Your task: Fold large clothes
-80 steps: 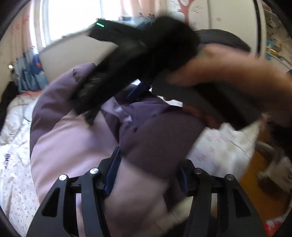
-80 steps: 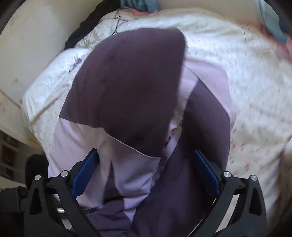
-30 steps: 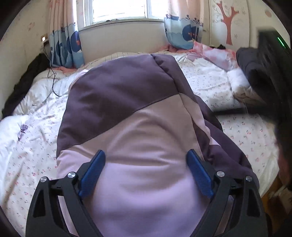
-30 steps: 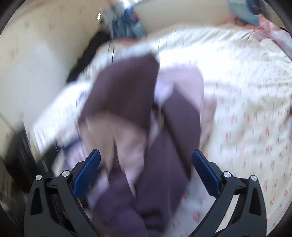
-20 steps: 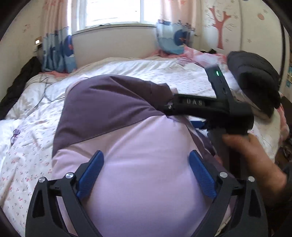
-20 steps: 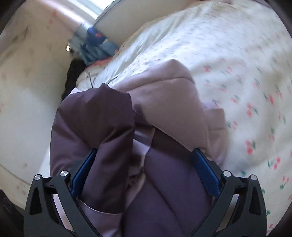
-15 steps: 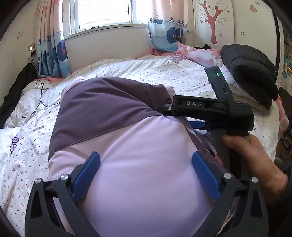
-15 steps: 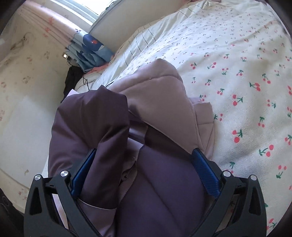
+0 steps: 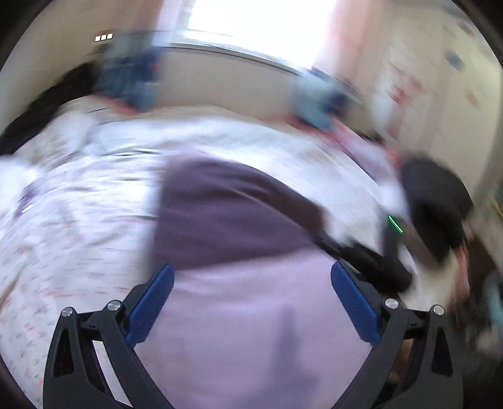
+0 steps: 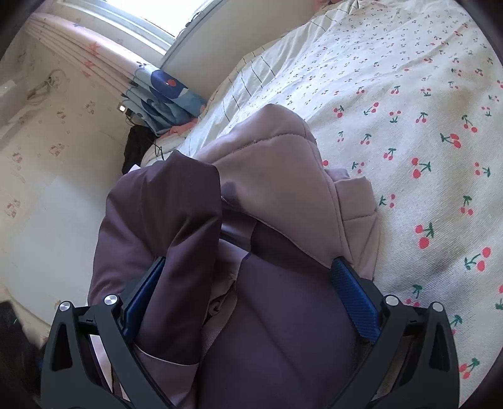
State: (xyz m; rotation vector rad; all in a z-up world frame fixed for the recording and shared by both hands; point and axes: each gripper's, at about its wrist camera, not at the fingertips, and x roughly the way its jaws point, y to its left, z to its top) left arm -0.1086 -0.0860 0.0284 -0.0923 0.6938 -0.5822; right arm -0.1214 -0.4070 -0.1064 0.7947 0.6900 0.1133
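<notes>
A two-tone padded jacket, dark purple and lilac (image 10: 276,330), lies bunched on the cherry-print bed sheet (image 10: 424,126). My right gripper (image 10: 248,267) is low over it with its jaws wide. The jacket's bulk fills the gap, and a dark purple sleeve (image 10: 163,214) drapes over the left pad. A quilted lilac part (image 10: 276,170) lies just beyond. The left wrist view is motion-blurred. There my left gripper (image 9: 250,277) stands open above the jacket's lilac panel (image 9: 239,330), its pads apart from the cloth. The right gripper's black body (image 9: 371,261) shows at the jacket's right edge.
A wall (image 10: 47,204) runs close along the bed's left side. A blue-patterned curtain (image 10: 169,88) and a black garment (image 10: 135,148) sit at the far corner. A dark bundle (image 9: 437,201) lies on the bed at the right. A bright window (image 9: 257,25) is behind the bed.
My left gripper has swung fast, so its view is blurred and shows more sheet on the left. The right gripper dropped onto the jacket a second ago and has since stayed still.
</notes>
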